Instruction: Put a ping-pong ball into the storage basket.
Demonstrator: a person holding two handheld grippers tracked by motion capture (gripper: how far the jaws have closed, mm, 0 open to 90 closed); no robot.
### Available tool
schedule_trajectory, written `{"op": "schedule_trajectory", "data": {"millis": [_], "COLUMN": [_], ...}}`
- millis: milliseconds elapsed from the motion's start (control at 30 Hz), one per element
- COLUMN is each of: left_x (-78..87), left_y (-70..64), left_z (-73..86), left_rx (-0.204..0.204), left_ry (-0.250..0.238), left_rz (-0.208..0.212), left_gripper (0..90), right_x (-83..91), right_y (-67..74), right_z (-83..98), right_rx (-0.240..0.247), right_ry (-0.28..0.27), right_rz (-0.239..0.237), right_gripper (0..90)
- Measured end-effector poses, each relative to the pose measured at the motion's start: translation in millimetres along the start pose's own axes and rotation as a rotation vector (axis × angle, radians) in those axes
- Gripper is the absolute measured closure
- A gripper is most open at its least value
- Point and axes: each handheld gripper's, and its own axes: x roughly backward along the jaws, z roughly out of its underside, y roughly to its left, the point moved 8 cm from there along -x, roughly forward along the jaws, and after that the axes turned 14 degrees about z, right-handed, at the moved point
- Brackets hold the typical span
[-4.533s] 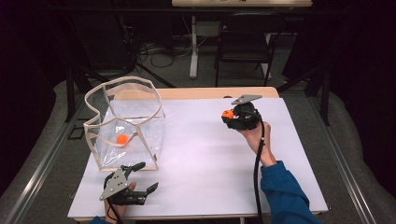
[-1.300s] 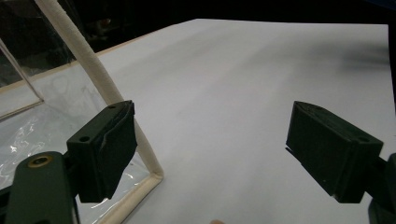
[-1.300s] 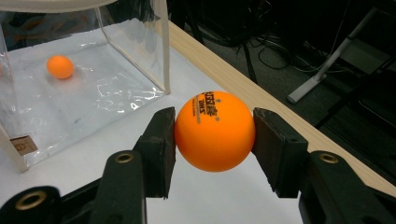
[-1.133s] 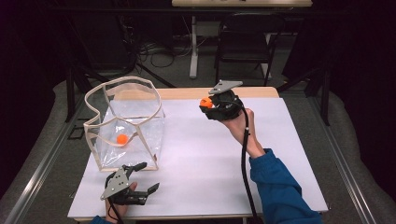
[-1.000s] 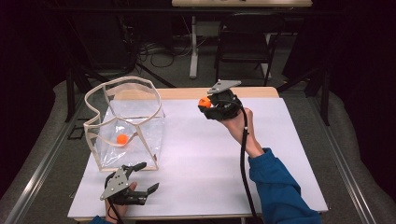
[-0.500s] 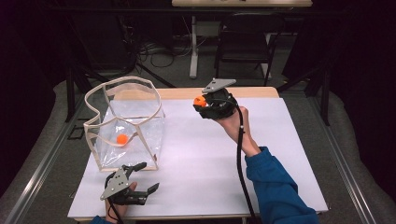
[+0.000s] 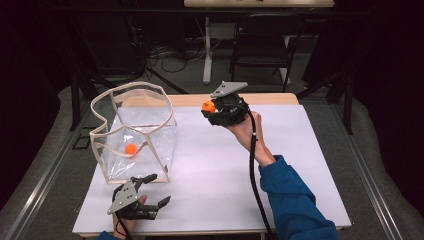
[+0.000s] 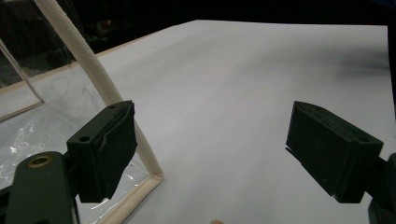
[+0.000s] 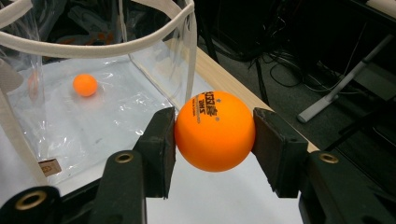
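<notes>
A white table [image 7: 300, 165] carries a clear bag [image 7: 145, 140] with a stiff cream rim [image 9: 93, 49], standing open-topped, and a second orange ball [image 7: 130, 148] lies on its floor. The carrying step is judged to be in hand: an orange ball [image 9: 215, 131] is clamped between the fingers of the right gripper [image 9: 214, 140], held above the table and well apart from the bag's mouth, which lies ahead of the fingertips. The left gripper [image 8: 210, 149] is held with its fingers wide and empty, one finger just beside the bag's near corner. Next, the ball would need to be brought over the rim before the fingers are parted.
</notes>
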Motion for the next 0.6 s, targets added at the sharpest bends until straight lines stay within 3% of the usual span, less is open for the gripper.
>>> {"op": "schedule_trajectory", "data": {"millis": [600], "left_x": [0.3], "left_y": [-0.3], "left_z": [0.1], "left_rx": [-0.002], "left_ry": [0.003], "left_rz": [0.003], "left_gripper": [16.1], "right_x": [-5.2], "right_y": [11.4], "right_z": [-15.1], "right_rx": [0.015], "right_ry": [-0.014], "right_rz": [-0.025], "right_gripper": [50.6]}}
